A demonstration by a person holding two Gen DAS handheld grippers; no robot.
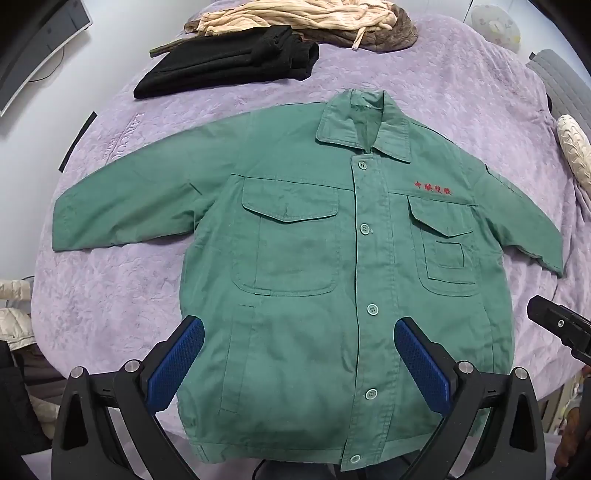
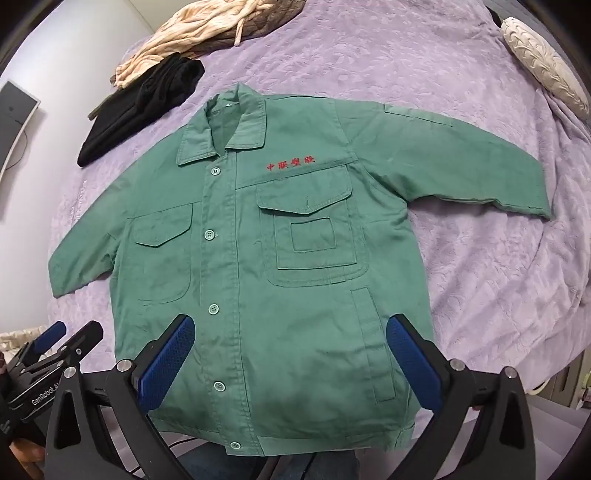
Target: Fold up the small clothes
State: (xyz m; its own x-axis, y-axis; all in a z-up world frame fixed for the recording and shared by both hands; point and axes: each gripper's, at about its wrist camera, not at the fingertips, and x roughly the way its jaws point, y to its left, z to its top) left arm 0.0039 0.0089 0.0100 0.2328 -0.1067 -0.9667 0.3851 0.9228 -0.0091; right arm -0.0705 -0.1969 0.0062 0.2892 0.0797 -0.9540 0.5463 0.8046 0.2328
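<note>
Below, green jacket (image 1: pixel 295 258) flat (buttoned), both grippers agape

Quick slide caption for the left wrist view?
Open left hand-held gripper poised over buttoned green jacket spread flat on purple bedspread.

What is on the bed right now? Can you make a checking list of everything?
Surface: purple bedspread, wrinkly, covers the bed.
Job's things: green jacket spread flat, front up, buttoned, both sleeves out, not folded yet.
Clutter: black clothes folded behind the collar; beige-and-brown heap further back; cream pillow at the right edge.
Grippers: left tool open above the hem; right tool open above the hem; neither holds cloth.
Cables: thin cord by the monitor.
Surroundings: monitor on the left.
</note>
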